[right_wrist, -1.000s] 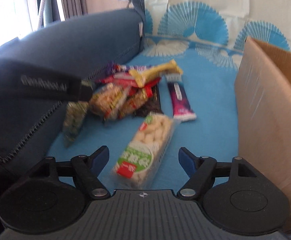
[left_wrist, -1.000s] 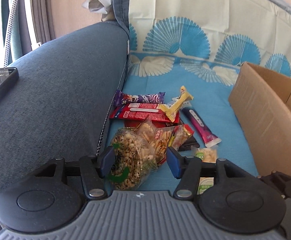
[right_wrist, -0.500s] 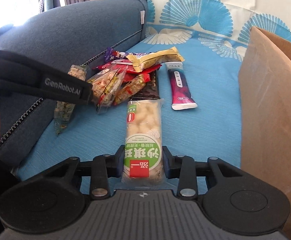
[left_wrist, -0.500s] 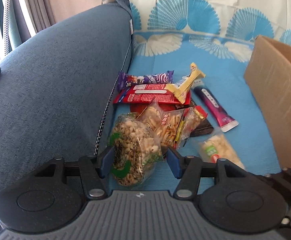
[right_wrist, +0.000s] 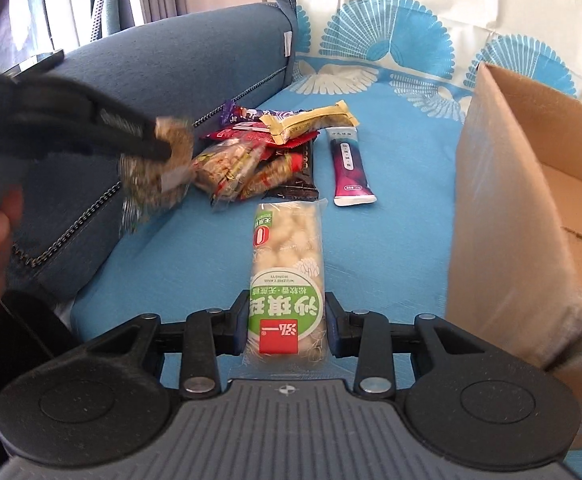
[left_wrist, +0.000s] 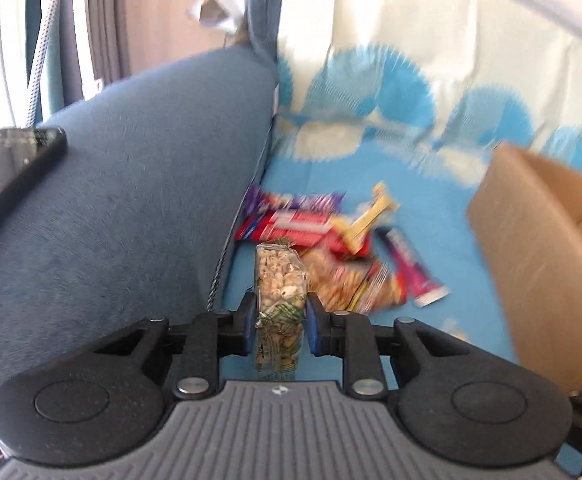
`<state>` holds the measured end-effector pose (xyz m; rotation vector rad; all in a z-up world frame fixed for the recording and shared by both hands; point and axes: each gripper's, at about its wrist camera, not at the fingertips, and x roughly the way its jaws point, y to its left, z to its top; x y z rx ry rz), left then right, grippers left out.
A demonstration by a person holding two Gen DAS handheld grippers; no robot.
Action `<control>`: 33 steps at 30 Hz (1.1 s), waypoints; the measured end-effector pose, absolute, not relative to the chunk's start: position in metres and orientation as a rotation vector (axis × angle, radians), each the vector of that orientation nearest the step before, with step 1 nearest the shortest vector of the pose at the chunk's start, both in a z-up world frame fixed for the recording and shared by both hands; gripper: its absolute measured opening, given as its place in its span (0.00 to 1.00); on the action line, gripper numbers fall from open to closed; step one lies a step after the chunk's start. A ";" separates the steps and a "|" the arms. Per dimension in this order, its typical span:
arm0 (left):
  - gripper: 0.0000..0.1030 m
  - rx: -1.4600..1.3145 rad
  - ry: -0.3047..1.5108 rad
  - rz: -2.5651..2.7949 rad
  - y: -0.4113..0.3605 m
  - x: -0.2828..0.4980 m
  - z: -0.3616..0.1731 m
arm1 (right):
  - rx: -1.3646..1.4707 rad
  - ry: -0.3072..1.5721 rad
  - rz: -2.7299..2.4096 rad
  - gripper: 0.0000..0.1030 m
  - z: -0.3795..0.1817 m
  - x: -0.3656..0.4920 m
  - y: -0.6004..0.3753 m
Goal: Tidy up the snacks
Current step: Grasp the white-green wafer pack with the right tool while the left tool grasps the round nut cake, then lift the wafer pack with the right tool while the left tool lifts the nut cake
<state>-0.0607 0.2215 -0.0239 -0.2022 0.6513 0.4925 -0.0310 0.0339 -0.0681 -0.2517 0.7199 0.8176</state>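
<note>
My left gripper (left_wrist: pixel 278 326) is shut on a clear bag of nut snacks (left_wrist: pixel 278 280) and holds it lifted off the blue seat; the same bag (right_wrist: pixel 159 176) shows blurred in the right wrist view, under the left gripper (right_wrist: pixel 163 148). My right gripper (right_wrist: pixel 286 330) is shut on a long green-and-white puffed snack pack (right_wrist: pixel 287 264) held just above the seat. A pile of snack bars and packets (right_wrist: pixel 267 148) lies ahead, with a purple bar (right_wrist: pixel 349 166) beside it. An open cardboard box (right_wrist: pixel 531 184) stands at the right.
A blue sofa armrest (left_wrist: pixel 131 200) runs along the left, with a black phone (left_wrist: pixel 11 164) on it. A white cloth with blue fans (right_wrist: pixel 391 40) covers the seat back. The box's near wall (left_wrist: pixel 539 272) stands close on the right.
My left gripper has shut on the nut bag and lifted it off the seat. My right gripper stays shut on the green pack, slightly raised.
</note>
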 end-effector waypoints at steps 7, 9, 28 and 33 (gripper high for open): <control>0.26 -0.314 0.543 0.286 0.223 -0.083 -0.010 | -0.268 0.731 0.828 0.37 -0.064 -0.045 0.019; 0.26 -0.356 0.532 0.204 0.222 -0.086 -0.008 | -0.271 0.738 0.825 0.37 -0.067 -0.049 0.014; 0.80 -0.476 0.863 0.312 0.231 -0.063 -0.031 | -0.209 0.813 0.784 0.42 -0.082 -0.044 0.010; 0.84 -0.443 0.957 0.354 0.237 -0.050 -0.039 | -0.202 0.832 0.780 0.44 -0.084 -0.042 0.007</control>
